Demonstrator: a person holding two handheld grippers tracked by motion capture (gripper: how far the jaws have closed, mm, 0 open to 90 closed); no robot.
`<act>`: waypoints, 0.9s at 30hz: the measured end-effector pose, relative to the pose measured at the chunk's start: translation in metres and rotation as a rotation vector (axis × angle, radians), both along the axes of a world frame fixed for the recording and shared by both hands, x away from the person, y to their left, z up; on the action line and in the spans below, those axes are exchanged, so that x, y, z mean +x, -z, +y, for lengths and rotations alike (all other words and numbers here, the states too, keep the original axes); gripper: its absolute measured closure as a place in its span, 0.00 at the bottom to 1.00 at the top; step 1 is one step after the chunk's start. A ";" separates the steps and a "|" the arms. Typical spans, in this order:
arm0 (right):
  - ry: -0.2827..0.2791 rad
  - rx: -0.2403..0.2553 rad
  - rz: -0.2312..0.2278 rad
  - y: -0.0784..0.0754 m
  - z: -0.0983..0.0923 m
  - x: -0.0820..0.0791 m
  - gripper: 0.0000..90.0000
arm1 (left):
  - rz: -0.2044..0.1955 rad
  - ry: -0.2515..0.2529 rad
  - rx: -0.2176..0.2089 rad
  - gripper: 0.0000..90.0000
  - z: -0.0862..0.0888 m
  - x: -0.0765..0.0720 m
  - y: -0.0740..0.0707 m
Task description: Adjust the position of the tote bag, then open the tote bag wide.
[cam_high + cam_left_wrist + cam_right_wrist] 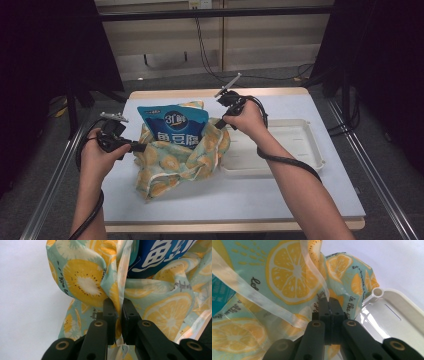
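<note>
A lemon-print cloth bag (175,160) lies on the white table, its mouth pulled open between both hands. A blue snack packet (175,126) with white characters stands upright inside it. My left gripper (140,147) is shut on the bag's left rim; in the left gripper view its jaws pinch a fold of the bag (82,285) beside the blue packet (160,255). My right gripper (219,124) is shut on the bag's right rim, with the pale hem (317,272) caught between its jaws in the right gripper view.
A white plastic tray (300,145) sits to the right of the bag, its corner (387,312) close to my right gripper. The table (250,195) has bare surface in front of the bag. Metal rails run along both table sides, and cables hang behind.
</note>
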State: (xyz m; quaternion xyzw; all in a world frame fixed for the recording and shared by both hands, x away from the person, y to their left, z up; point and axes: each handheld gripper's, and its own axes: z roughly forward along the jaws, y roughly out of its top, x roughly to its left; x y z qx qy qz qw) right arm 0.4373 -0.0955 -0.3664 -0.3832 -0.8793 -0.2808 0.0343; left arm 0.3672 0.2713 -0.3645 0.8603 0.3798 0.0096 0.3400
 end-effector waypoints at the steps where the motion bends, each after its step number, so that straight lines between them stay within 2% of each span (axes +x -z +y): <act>1: -0.005 -0.003 -0.002 0.001 -0.001 0.000 1.00 | 0.000 -0.004 -0.004 0.93 0.000 0.000 0.000; 16: -0.018 -0.002 0.011 0.013 0.010 0.002 1.00 | 0.011 0.000 -0.003 0.93 0.004 -0.001 0.004; 19: -0.018 0.001 0.007 0.013 0.010 0.002 0.94 | 0.012 -0.010 -0.011 0.93 0.005 -0.001 0.005; 21: -0.012 -0.002 0.016 0.011 0.009 0.002 0.86 | 0.013 -0.010 -0.010 0.93 0.005 -0.001 0.005; 27: 0.001 -0.007 0.014 0.006 0.001 -0.001 0.76 | 0.015 -0.015 -0.014 0.93 0.007 -0.002 0.005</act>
